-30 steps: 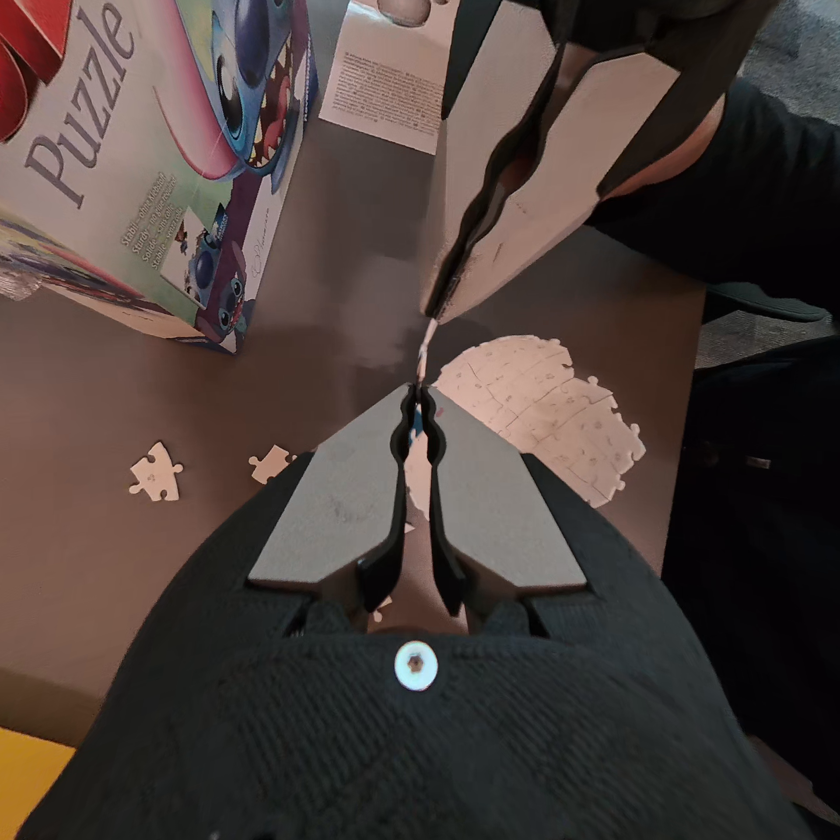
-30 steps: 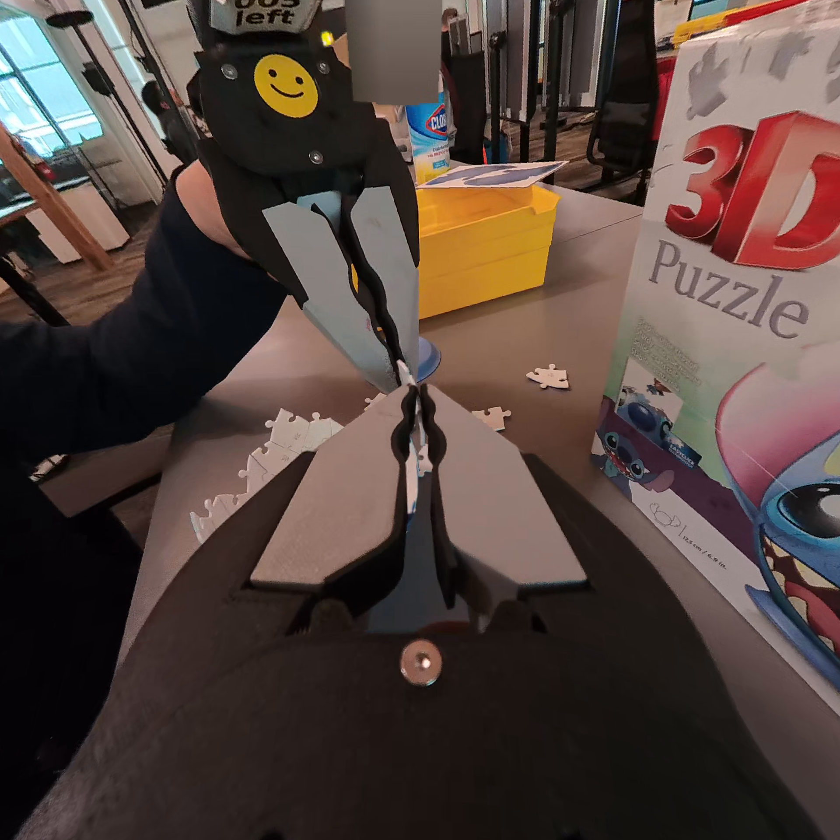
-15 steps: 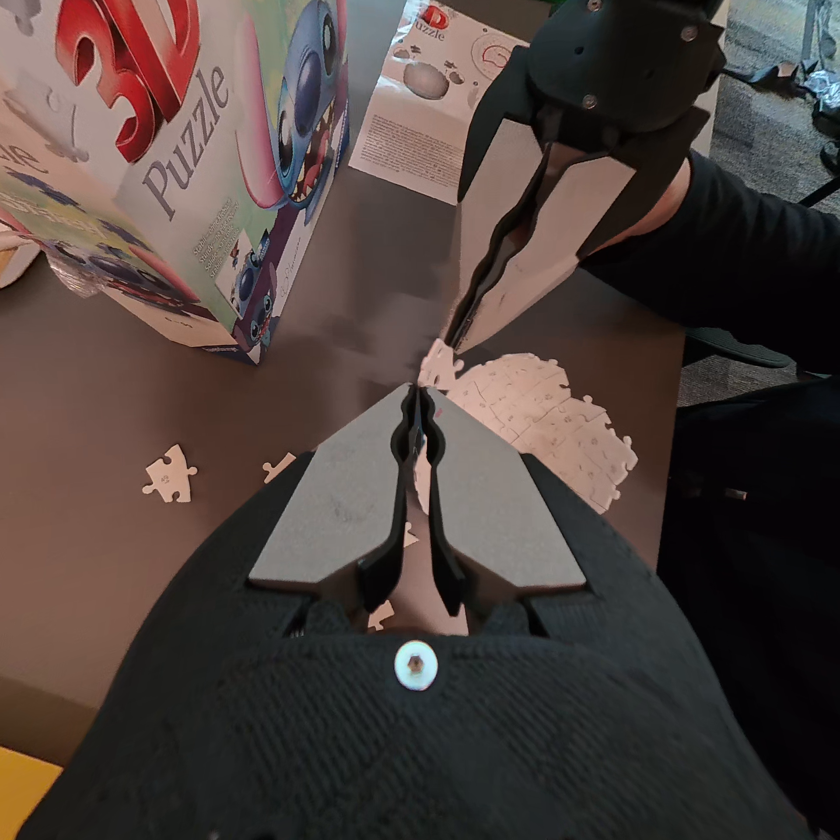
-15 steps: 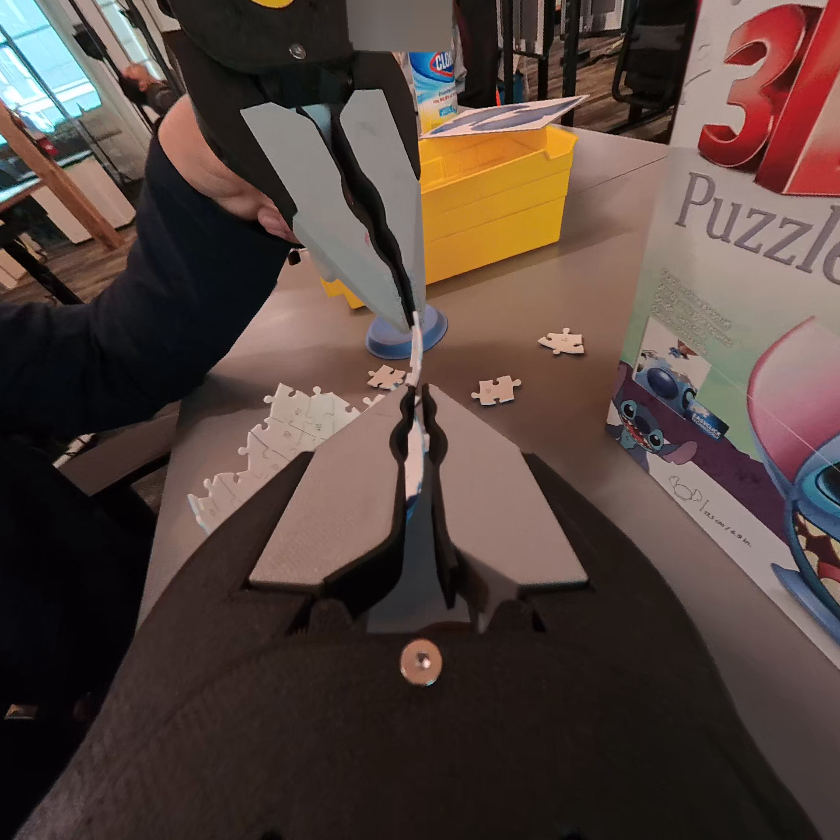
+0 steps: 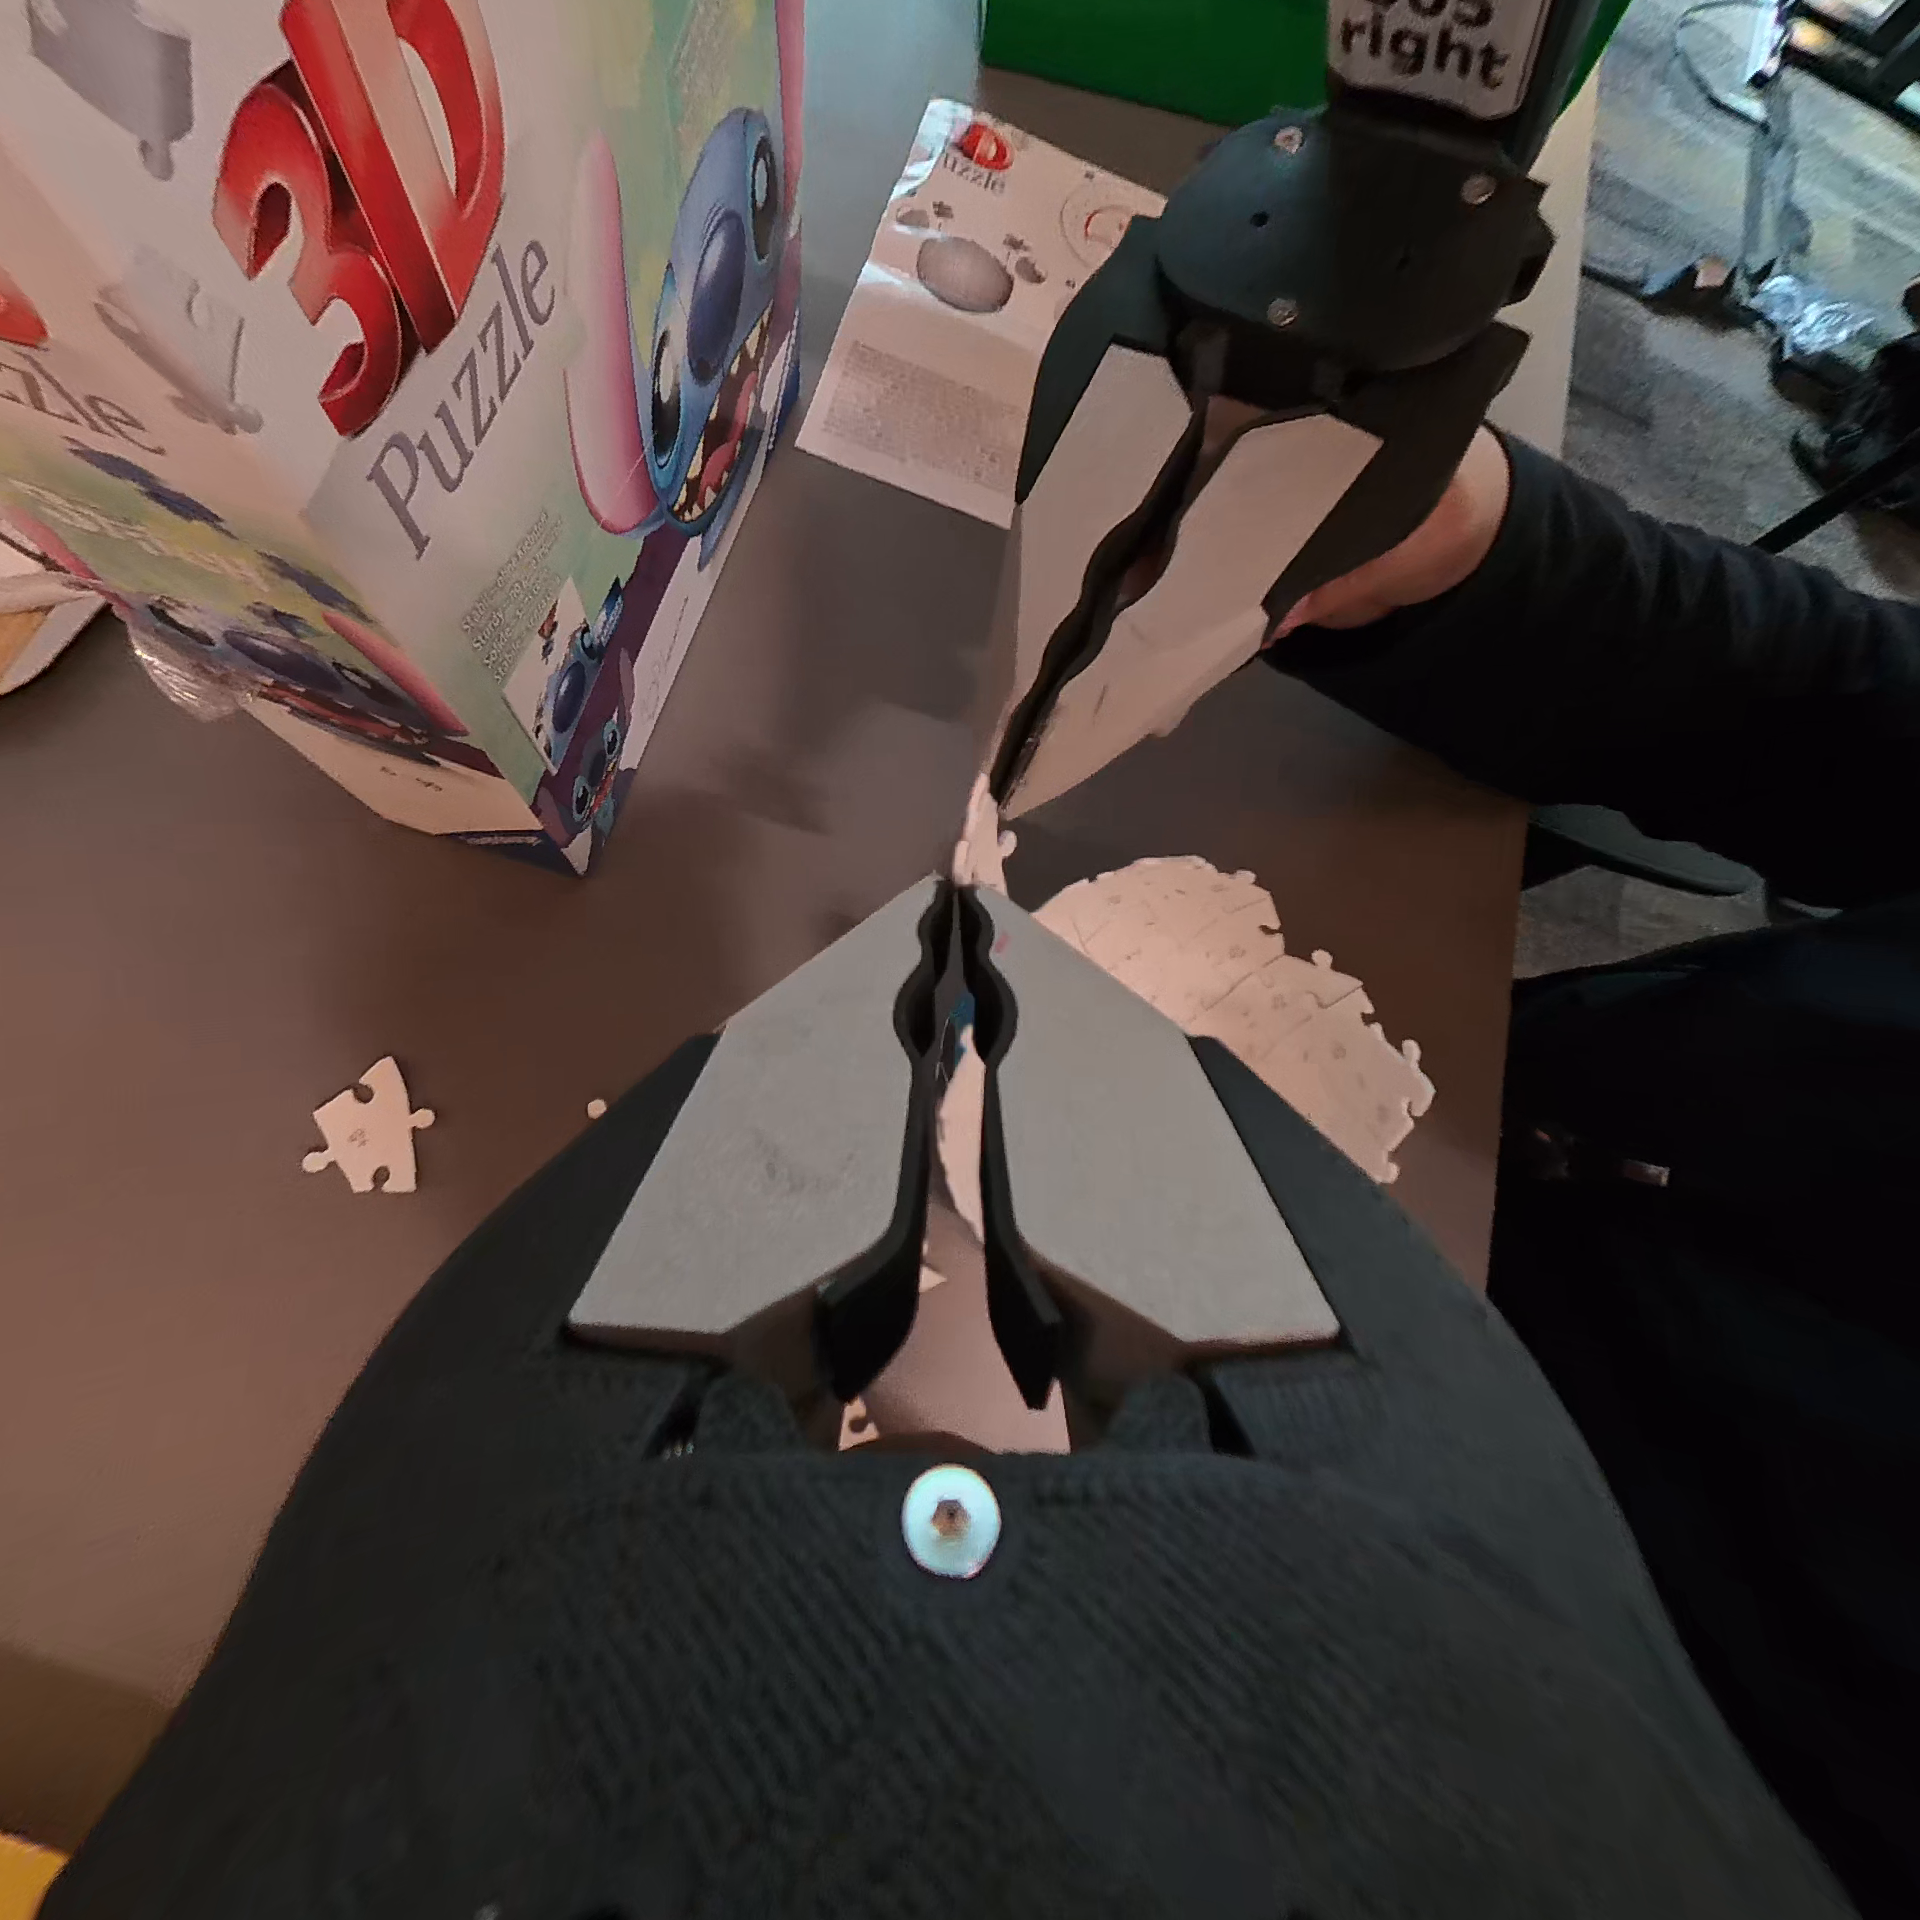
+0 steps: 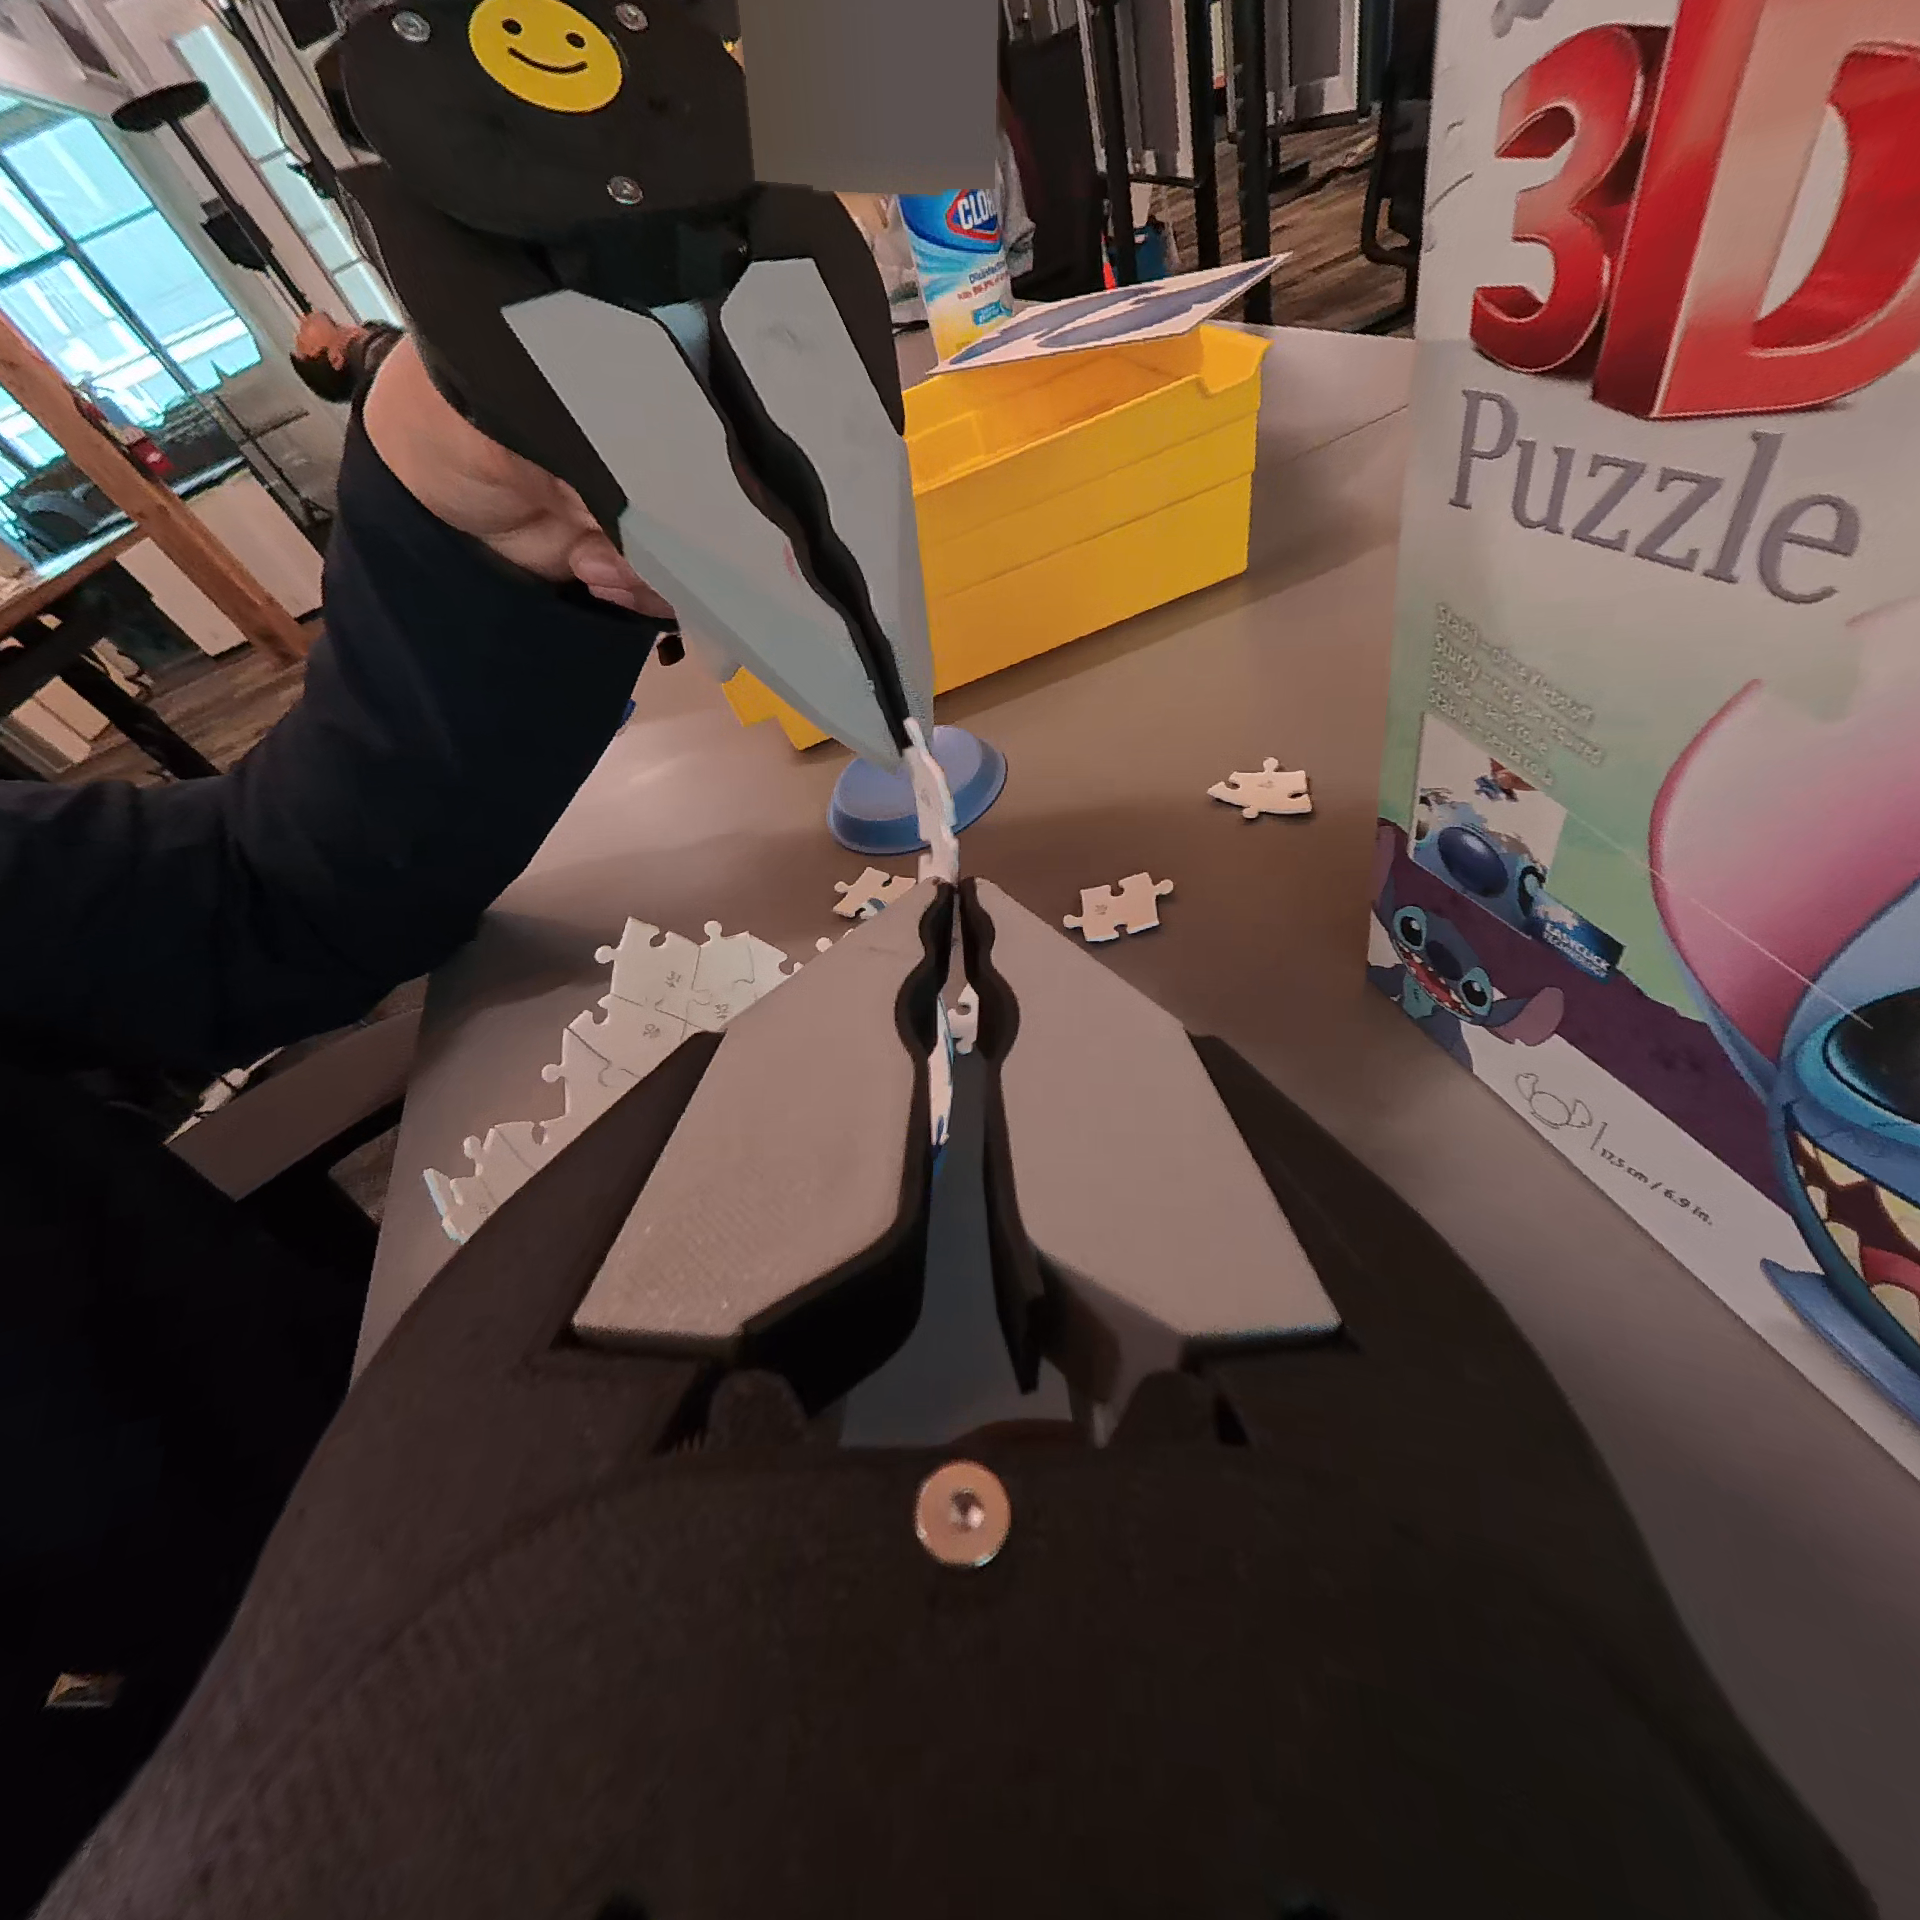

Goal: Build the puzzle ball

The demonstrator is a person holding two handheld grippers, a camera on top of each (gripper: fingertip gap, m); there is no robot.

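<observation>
So both my tongs, left gripper [image 5: 958, 883] & right gripper [image 6: 956, 883], clench joined pieces [image 6: 932, 800]; align tabs, press gently w/o bending.

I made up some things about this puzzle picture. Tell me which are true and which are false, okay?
1. Both claws are pinching puzzle pieces up in the air. True: the left claw and right claw meet tip to tip on the white pieces.
2. The yellow bin is on the floor. False: it sits on the table.
3. The puzzle box is lying flat. False: it stands upright.
4. A joined patch of pieces lies on the table. True.
5. A loose piece lies apart from that patch. True.
</observation>
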